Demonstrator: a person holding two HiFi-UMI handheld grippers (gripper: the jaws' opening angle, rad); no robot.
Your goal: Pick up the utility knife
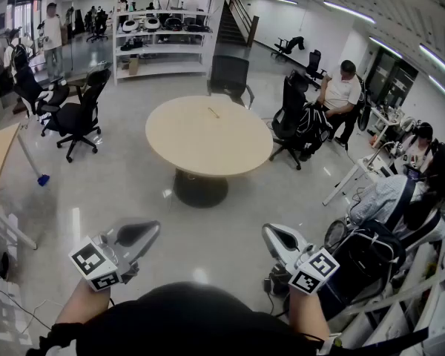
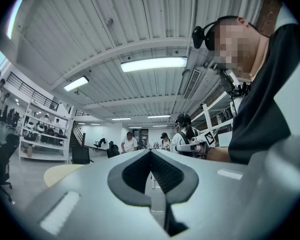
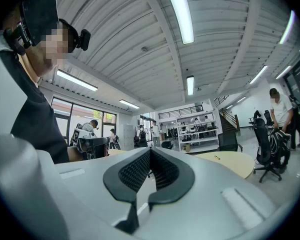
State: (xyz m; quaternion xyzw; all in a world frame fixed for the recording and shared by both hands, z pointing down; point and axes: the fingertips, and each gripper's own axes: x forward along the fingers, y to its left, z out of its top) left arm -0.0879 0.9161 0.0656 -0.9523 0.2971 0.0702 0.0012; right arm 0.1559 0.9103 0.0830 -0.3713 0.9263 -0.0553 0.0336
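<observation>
Left gripper point(image 2: 151, 153): fingers point(image 2: 132, 176) are pressed tip to tip with zero gap and nothing pinched in there. Right gripper point(image 3: 150, 151) is the same deal, fingers point(image 3: 166, 173) fully closed on air. Both sit low and close to the person's body, pointing out across the room over the shiny grey floor point(image 1: 119, 191).

The only print I can make out is the black-and-white square markers on the left marker cube point(image 1: 95, 264) and the right marker cube point(image 1: 316, 271), just blocky patterns.

The utility knife point(image 1: 213, 113) is a small yellowish sliver lying on the round beige tabletop point(image 1: 185, 150), toward its far side and well apart from both grippers. A black office chair point(image 1: 230, 76) sits behind that table, and white shelving point(image 1: 163, 50) stands further back. A seated person point(image 1: 343, 95) in a white shirt is off to the right.
</observation>
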